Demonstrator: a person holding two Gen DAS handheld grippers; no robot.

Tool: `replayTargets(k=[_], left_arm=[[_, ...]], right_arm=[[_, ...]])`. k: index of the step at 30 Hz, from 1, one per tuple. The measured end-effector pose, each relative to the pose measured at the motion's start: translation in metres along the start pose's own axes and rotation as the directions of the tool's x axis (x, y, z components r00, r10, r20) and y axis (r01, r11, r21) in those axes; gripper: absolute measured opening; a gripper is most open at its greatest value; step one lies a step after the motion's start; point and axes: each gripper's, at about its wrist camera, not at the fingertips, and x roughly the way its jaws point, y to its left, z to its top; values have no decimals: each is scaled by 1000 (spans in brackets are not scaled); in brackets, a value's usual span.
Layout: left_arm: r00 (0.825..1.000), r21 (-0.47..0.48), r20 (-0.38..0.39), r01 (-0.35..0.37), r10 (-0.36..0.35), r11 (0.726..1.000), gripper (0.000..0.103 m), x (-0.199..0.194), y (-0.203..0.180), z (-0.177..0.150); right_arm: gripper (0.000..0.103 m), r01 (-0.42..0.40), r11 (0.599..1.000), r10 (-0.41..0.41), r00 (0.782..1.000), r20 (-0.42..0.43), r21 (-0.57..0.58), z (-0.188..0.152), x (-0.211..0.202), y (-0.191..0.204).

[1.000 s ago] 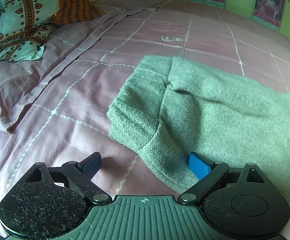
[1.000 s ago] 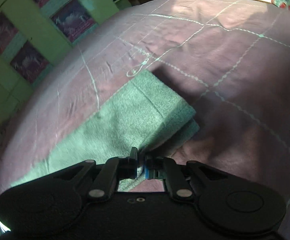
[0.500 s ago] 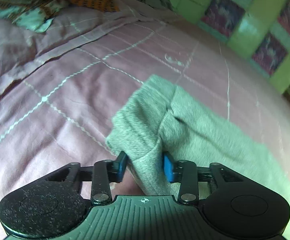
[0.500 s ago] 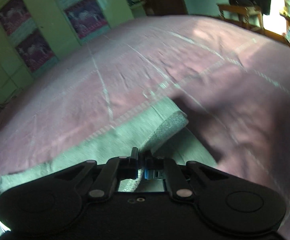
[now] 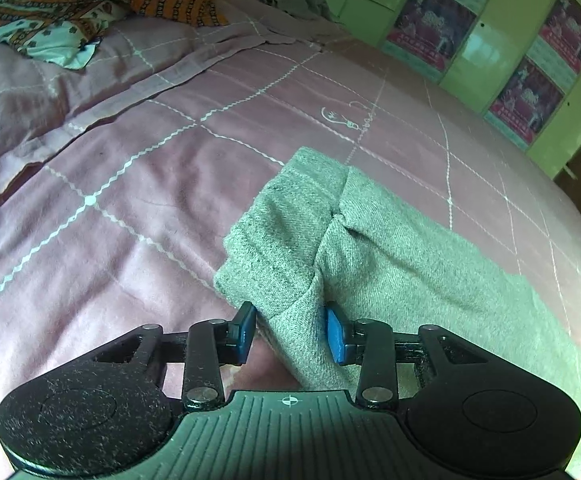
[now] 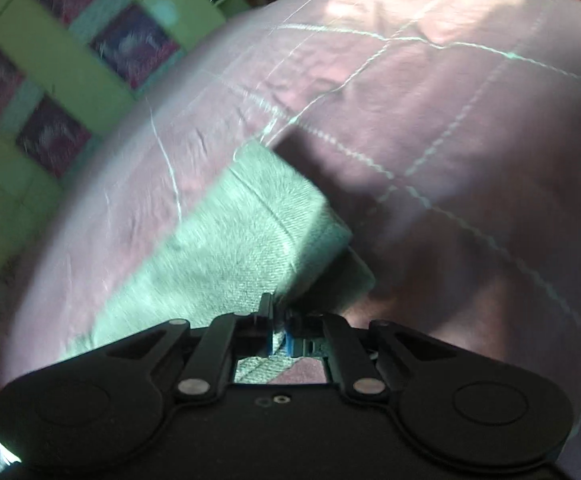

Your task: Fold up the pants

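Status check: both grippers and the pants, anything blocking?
Left gripper shut on pants waistband fold. Right gripper shut on pants edge. Pants partly lifted off bedspread. Nothing in the way.

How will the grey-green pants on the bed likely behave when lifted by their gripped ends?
The pants look like thick, soft knit, so they would probably sag between the left tongs and right tongs. Their fuzzy weave likely resists slipping. Folded layers may shift apart.
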Motion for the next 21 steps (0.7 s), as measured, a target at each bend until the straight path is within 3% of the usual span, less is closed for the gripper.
replayTargets(k=[4, 8, 10, 13, 15, 18, 21], left_arm=[[1000, 27, 11, -12, 12, 1000, 53, -10, -1, -1], [996, 49, 86, -40, 36, 998, 68, -31, 4, -1], [992, 14, 122, -38, 36, 999, 74, -37, 10, 1], [991, -33, 134, -24, 28, 999, 75, -34, 14, 5], [992, -56, 126, -27, 34, 998, 75, -28, 16, 8], [993, -117, 115, 6, 7, 993, 75, -15, 21, 12], [995, -173, 99, 18, -1, 985, 75, -1, 28, 16]], right_arm=[[14, 34, 997, -32, 999, 19, -72, 1, -10, 10], [23, 148, 974, -113, 974, 195, -173, -2, -39, 31], [23, 105, 965, -53, 975, 215, -239, -3, -42, 50], [23, -57, 921, 101, 991, 93, -386, -9, -14, 104], [26, -192, 863, 209, 978, -16, -467, -21, 13, 156], [40, -417, 762, 343, 909, -238, -496, -44, 65, 244], [39, -556, 650, 382, 829, -409, -519, -78, 116, 327]])
